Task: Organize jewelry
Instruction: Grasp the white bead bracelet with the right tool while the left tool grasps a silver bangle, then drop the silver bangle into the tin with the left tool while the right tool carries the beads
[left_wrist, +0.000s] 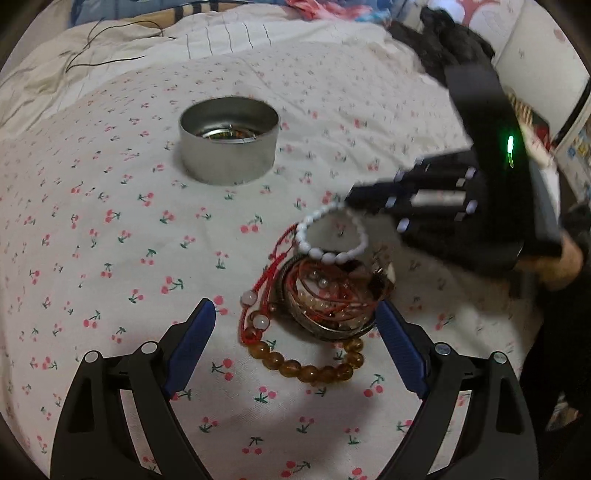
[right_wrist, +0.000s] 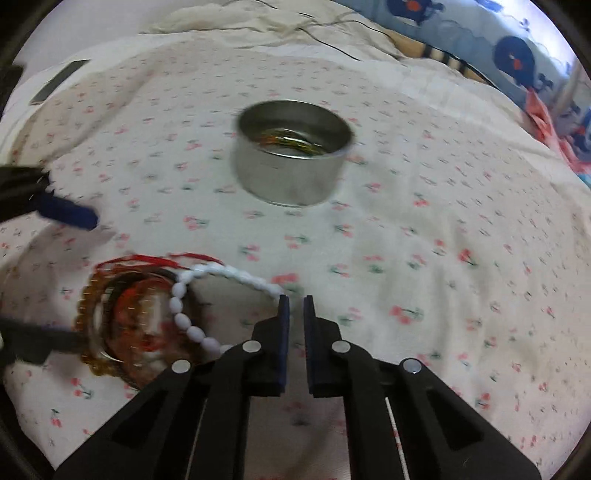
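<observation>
A pile of jewelry (left_wrist: 328, 299) lies on the cherry-print bedspread: red cord bracelets, an amber bead bracelet (left_wrist: 306, 365) and bangles. My left gripper (left_wrist: 295, 328) is open, its blue fingers on either side of the pile. My right gripper (right_wrist: 295, 301) is shut on a white bead bracelet (right_wrist: 192, 306) and holds it by one end, lifted off the pile; it also shows in the left wrist view (left_wrist: 325, 247). A round metal tin (left_wrist: 229, 140) stands farther back with a bangle inside; it shows in the right wrist view (right_wrist: 291, 151) too.
Thin black cables (left_wrist: 110, 40) lie on the rumpled sheet behind the tin. Dark clothing (left_wrist: 443, 37) sits at the far right. A flat dark object (right_wrist: 59, 79) lies on the bed at the far left of the right wrist view.
</observation>
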